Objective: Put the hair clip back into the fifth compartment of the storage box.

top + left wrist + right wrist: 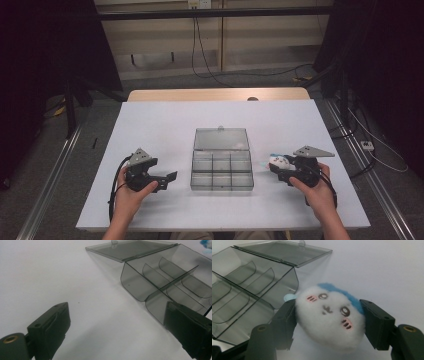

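Note:
A small white plush toy (329, 315) with a drawn face and a blue back sits squeezed between the two jaws of my right gripper (328, 323). In the high view that plush toy (278, 161) and right gripper (276, 169) hang just right of a smoky clear compartment box (222, 165) whose lid lies open toward the far side. The box (249, 287) has several empty compartments. My left gripper (169, 181) stands open to the left of the box with nothing between its jaws; its view shows the box (170, 282) ahead on the right.
The white tabletop (160, 125) has free room on all sides of the box. A wooden table edge (215, 94) runs along the far side. Cables lie on the floor beyond and at the right.

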The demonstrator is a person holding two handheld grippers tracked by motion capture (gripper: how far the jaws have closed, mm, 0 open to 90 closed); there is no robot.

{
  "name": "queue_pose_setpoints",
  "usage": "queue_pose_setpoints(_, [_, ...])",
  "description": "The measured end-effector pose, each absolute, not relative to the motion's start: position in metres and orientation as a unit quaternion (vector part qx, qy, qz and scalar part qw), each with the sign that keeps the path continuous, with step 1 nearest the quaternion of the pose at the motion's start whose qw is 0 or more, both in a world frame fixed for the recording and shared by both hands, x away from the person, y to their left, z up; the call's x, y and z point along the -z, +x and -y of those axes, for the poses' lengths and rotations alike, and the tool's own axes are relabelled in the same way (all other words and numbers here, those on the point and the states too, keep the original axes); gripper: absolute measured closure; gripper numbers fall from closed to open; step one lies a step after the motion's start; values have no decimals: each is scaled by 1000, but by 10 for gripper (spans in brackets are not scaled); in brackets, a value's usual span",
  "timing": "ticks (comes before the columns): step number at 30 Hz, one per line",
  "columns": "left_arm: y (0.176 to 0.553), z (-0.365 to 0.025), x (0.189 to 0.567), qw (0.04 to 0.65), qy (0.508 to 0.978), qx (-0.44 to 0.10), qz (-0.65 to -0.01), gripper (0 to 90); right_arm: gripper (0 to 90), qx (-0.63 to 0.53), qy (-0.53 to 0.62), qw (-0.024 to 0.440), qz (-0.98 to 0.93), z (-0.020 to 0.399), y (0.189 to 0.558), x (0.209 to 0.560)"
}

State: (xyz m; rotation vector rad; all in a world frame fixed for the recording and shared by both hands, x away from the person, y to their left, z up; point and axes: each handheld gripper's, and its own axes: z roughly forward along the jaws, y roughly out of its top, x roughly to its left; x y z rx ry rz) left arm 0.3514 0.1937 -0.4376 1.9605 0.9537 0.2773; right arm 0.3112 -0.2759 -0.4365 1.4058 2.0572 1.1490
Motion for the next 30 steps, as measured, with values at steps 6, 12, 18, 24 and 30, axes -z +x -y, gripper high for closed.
queue_pose_setpoints(6, [351,-194,437,457,792,-112,-388,73,333,-419,496,192,-736,270,310,432])
queue_pose_setpoints(12, [351,-194,436,457,791,-113,-390,73,333,-421,491,189,-739,264,311,430])
queue_pose_setpoints(18, [352,-194,438,453,796,-110,-386,72,333,-420,488,189,-741,259,313,427])
queue_pose_setpoints(24, [352,-192,438,454,794,-108,-389,72,333,-419,486,192,-743,256,314,422])
queue_pose_setpoints(30, [352,-192,439,451,798,-108,-385,72,333,-421,482,195,-743,252,315,416])
